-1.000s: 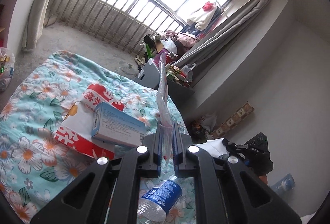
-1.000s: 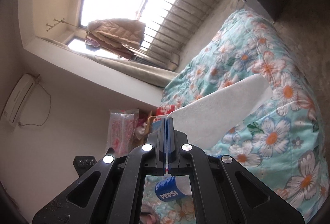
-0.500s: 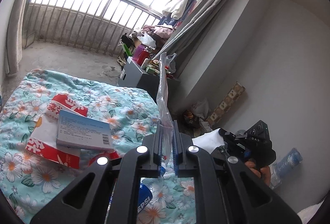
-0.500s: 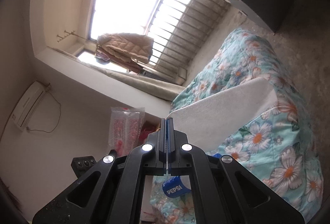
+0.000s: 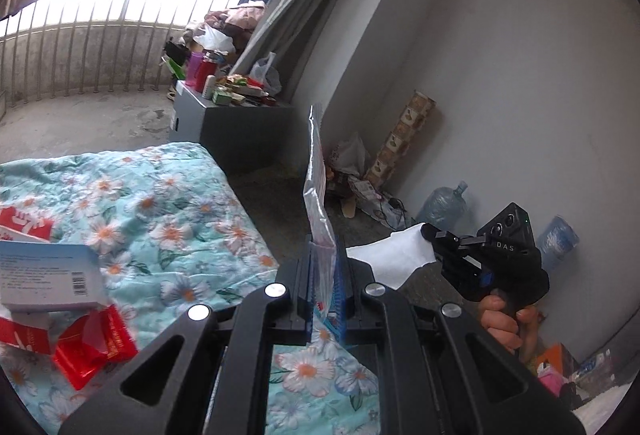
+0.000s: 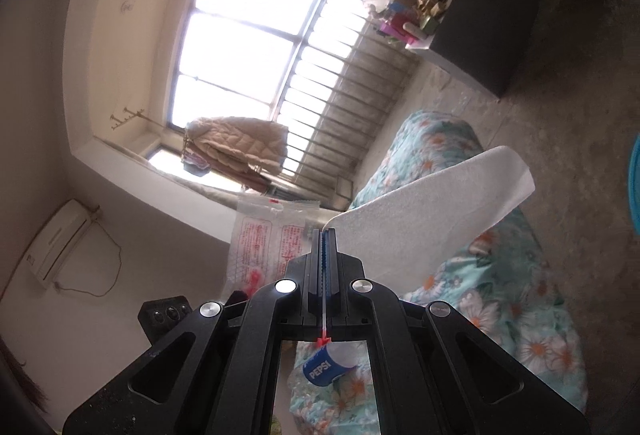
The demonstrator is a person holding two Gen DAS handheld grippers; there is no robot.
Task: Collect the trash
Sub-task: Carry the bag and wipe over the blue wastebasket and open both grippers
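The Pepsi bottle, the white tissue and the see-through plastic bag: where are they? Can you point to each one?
Pepsi bottle [image 6: 322, 371], right wrist view, on its blue label.
white tissue [image 6: 432, 211], right wrist view, on the middle of the sheet.
see-through plastic bag [image 5: 316, 191], left wrist view, on its upright edge above the hand-held gripper.

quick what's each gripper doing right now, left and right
Left gripper: closed on a clear plastic bag.
Right gripper: closed on a white tissue.
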